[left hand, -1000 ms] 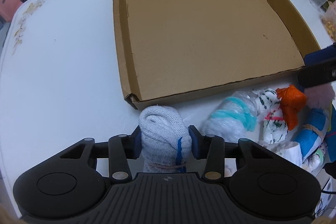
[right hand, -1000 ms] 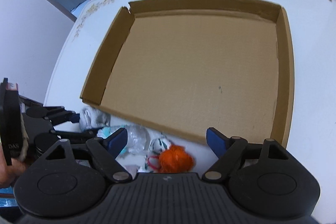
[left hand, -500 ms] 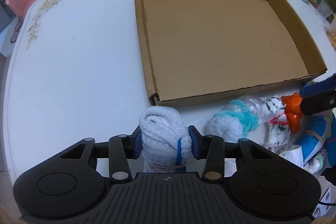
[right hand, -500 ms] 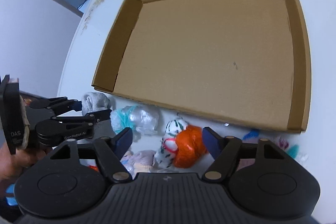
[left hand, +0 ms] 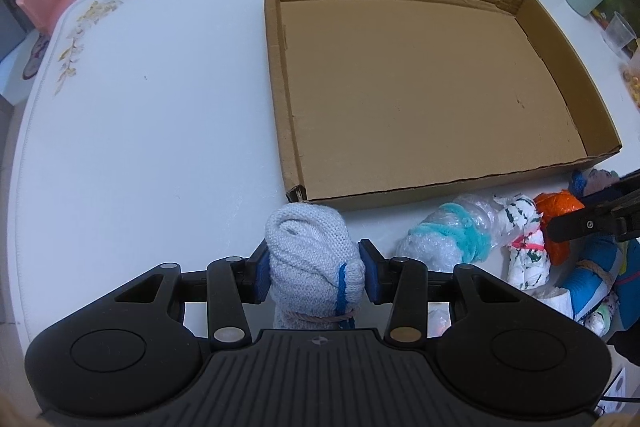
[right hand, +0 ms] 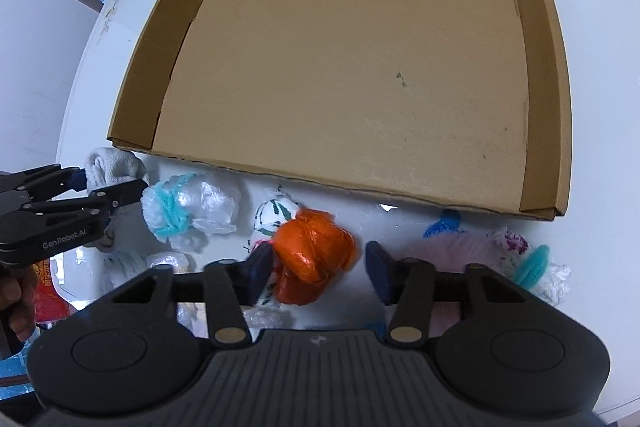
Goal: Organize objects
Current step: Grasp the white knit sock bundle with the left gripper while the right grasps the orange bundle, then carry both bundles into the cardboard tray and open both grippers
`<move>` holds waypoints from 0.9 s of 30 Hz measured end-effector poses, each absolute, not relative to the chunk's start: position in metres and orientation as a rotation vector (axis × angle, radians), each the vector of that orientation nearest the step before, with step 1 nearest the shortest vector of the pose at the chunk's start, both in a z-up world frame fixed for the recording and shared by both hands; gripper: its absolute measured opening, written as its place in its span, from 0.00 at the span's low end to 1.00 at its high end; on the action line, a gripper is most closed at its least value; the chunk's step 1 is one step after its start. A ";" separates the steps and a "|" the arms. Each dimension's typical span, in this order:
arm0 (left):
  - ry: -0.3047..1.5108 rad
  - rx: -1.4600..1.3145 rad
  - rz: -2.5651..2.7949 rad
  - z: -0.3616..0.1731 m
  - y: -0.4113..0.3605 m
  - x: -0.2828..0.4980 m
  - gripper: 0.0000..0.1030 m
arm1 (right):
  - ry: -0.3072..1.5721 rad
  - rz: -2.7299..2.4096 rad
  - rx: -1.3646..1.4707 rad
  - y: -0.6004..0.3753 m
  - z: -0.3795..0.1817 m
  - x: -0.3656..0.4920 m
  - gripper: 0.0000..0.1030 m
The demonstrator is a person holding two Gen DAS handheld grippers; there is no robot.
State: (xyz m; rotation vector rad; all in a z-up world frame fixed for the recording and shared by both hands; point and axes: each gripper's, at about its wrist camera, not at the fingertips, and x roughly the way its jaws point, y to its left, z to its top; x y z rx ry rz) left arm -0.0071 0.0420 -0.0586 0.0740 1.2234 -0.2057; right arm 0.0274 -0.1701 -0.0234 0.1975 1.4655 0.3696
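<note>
The grey knitted bundle (left hand: 314, 259), tied with twine at its base, sits clamped between my left fingers (left hand: 260, 269), just off the near corner of the cardboard tray (left hand: 280, 75). My right gripper (right hand: 318, 267) has just been closing around the orange bundle (right hand: 314, 253); the left pad touches it, the right pad stands slightly clear. Beside it on the white tabletop (left hand: 140, 147) lie a clear plastic bundle with teal yarn (right hand: 188, 207) and a white patterned one (right hand: 276, 213).
</note>
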 end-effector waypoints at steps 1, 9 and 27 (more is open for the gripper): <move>1.221 0.072 -0.205 -0.058 0.042 -0.007 0.49 | 1.463 0.371 0.201 -0.171 -0.023 0.027 0.32; 1.196 0.000 -0.211 -0.044 0.056 -0.010 0.49 | 1.410 0.442 0.210 -0.186 -0.010 0.020 0.29; 0.959 -0.111 -0.186 0.031 0.071 -0.007 0.45 | 1.250 0.507 0.283 -0.206 0.002 0.024 0.29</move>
